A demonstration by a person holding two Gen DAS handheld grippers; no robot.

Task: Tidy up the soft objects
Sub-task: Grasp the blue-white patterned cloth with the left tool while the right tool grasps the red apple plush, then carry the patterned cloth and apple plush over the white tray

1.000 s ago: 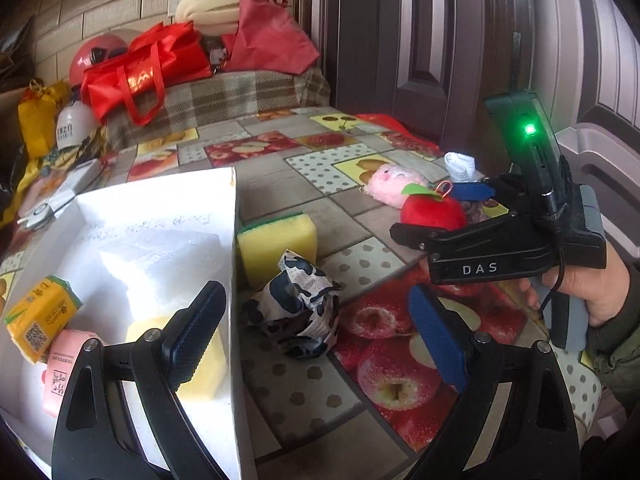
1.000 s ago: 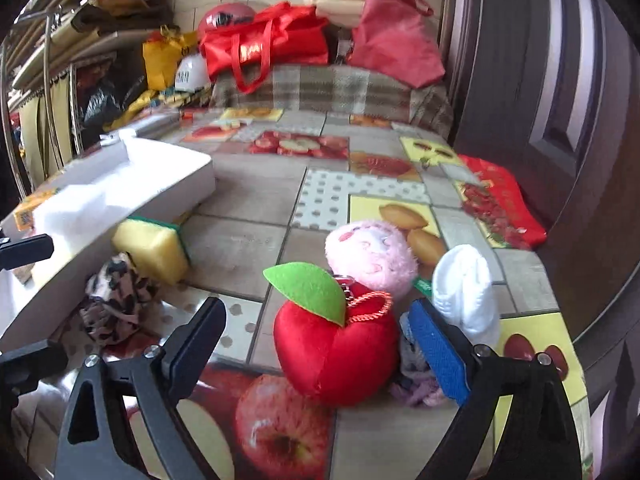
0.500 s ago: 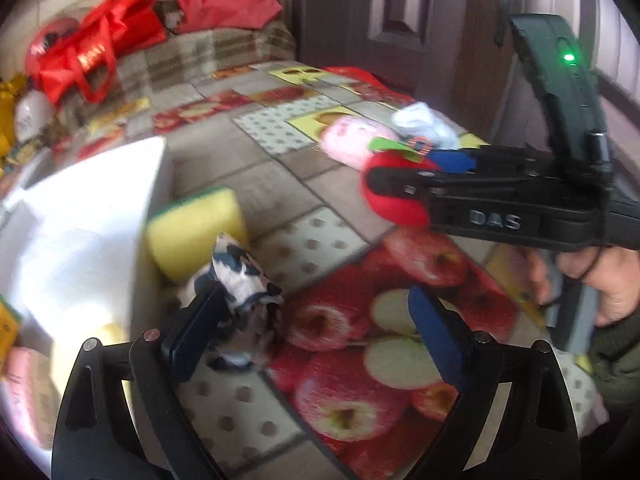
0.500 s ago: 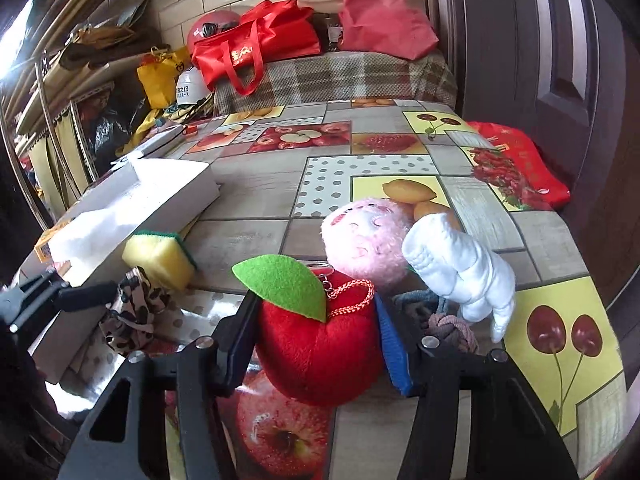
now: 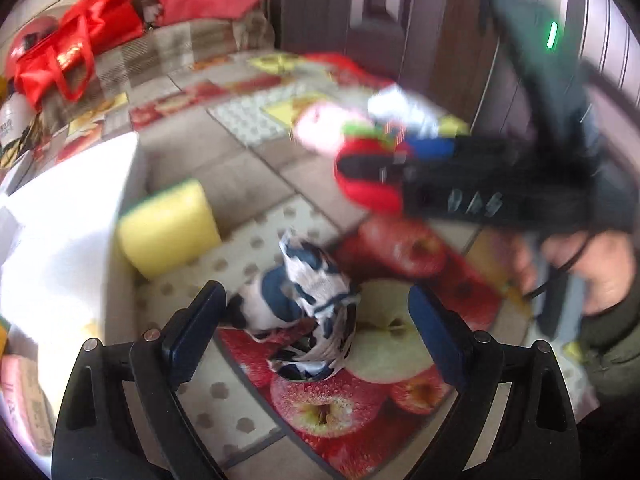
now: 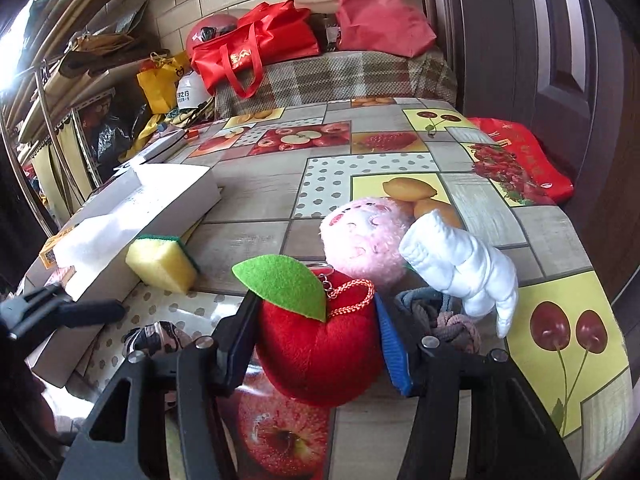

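Your right gripper (image 6: 316,344) pinched the soft, squashy plush apple (image 6: 320,344) mid-body, while your left gripper (image 5: 316,320) hung spread around the limp patterned cloth (image 5: 300,308).

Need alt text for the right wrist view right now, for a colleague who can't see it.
The right gripper is shut on a red plush apple with a green felt leaf, on a fruit-patterned tablecloth. A pink plush and a white plush lie just behind it; a yellow sponge rests against a white box.

Bright daylight; left view motion-blurred, right sharp, fisheye-bent edges.
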